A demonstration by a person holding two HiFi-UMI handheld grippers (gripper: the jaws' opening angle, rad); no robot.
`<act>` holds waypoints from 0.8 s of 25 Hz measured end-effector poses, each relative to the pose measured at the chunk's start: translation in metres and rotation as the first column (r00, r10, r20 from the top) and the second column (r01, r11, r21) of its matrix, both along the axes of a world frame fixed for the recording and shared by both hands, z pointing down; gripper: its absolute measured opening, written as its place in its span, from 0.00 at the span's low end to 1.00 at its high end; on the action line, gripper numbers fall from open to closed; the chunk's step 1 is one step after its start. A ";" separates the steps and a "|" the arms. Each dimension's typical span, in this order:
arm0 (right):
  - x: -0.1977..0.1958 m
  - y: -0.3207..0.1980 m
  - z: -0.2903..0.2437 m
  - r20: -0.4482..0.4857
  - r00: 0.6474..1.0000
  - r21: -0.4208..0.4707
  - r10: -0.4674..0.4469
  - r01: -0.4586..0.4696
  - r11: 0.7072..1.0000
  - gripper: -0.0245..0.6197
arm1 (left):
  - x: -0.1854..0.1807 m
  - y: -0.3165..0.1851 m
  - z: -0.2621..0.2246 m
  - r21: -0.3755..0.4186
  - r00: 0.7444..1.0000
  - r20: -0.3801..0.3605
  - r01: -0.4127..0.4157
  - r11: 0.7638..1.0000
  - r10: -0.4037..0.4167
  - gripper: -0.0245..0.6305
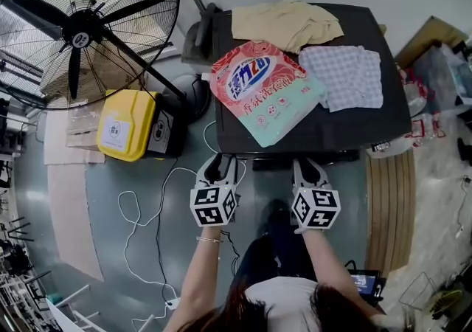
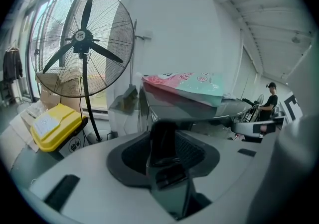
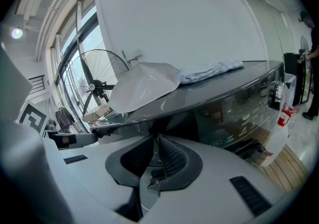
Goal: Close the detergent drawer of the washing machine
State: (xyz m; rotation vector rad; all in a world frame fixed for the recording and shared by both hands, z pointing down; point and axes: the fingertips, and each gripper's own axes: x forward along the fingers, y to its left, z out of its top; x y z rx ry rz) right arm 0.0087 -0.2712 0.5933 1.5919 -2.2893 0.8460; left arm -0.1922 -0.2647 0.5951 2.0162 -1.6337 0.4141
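A dark grey washing machine (image 1: pixel 369 124) fills the upper middle of the head view, with a red-and-teal plastic detergent pouch (image 1: pixel 265 91) and a beige cloth (image 1: pixel 284 24) lying on its lid. The detergent drawer (image 1: pixel 273 164) shows as a short dark bar jutting from its near edge (how far out is hard to judge). The left gripper (image 1: pixel 220 159) sits just left of that bar, jaws together on nothing, and the right gripper (image 1: pixel 307 162) just right of it, its pads nearly touching with nothing between them.
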 end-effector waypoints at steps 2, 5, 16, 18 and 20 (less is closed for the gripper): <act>0.000 0.000 0.000 -0.002 1.000 0.001 0.001 -0.001 1.000 0.13 | 0.000 0.000 0.000 0.004 1.000 -0.002 0.000 1.000 0.000 0.29; 0.000 0.001 -0.001 -0.003 1.000 0.002 -0.002 0.002 1.000 0.13 | 0.000 0.001 -0.001 0.007 1.000 -0.002 -0.001 1.000 0.001 0.29; 0.001 0.000 0.002 0.025 0.999 -0.011 -0.036 0.037 0.999 0.11 | 0.000 0.002 0.002 0.002 1.000 0.013 0.018 1.000 -0.018 0.28; 0.001 0.000 0.002 0.028 0.999 -0.014 -0.039 0.040 0.999 0.11 | -0.002 0.003 0.002 0.000 0.999 0.024 0.028 1.000 -0.028 0.27; 0.001 -0.001 0.001 0.030 0.999 -0.018 -0.042 0.042 0.999 0.11 | -0.005 0.003 0.002 0.002 0.998 0.051 0.043 0.999 -0.043 0.17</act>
